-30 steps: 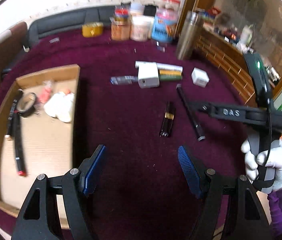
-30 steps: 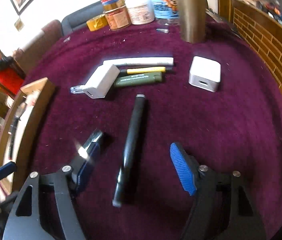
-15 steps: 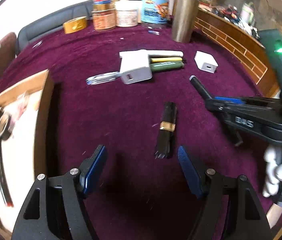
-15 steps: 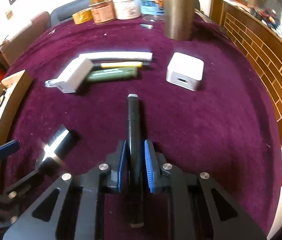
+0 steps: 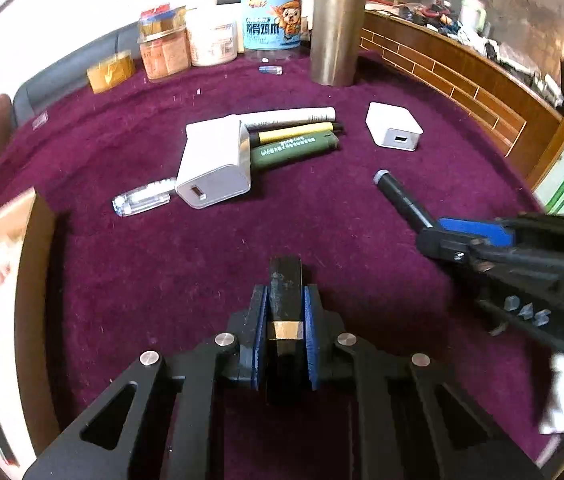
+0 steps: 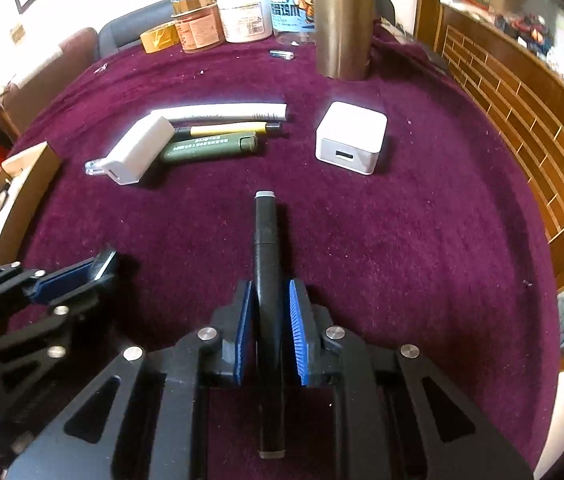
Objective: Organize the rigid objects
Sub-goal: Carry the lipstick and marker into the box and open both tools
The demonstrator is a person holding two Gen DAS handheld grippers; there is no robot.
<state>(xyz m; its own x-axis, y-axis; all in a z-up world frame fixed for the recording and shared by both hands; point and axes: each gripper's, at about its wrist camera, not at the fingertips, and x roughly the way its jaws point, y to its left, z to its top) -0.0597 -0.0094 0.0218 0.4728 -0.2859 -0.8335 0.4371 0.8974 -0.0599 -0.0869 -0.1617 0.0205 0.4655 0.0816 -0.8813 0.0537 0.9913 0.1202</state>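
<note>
Right hand-held gripper (image 6: 269,300) clamped on black pen (image 6: 266,240) over purple cloth (image 6: 402,240).

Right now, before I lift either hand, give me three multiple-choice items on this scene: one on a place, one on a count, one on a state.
1. Where does the steel flask stand?
A. beyond the white chargers
B. inside the cardboard tray
C. lying beside the left gripper

2. How many white chargers are on the cloth?
A. one
B. two
C. four

3. What does the right gripper hold?
A. nothing
B. the green lighter
C. the black marker

Answers:
1 A, it stands upright at the far side.
2 B, one charger lies alone, the other lies against the pens.
3 C, the black marker sits clamped between the blue fingers.
</note>
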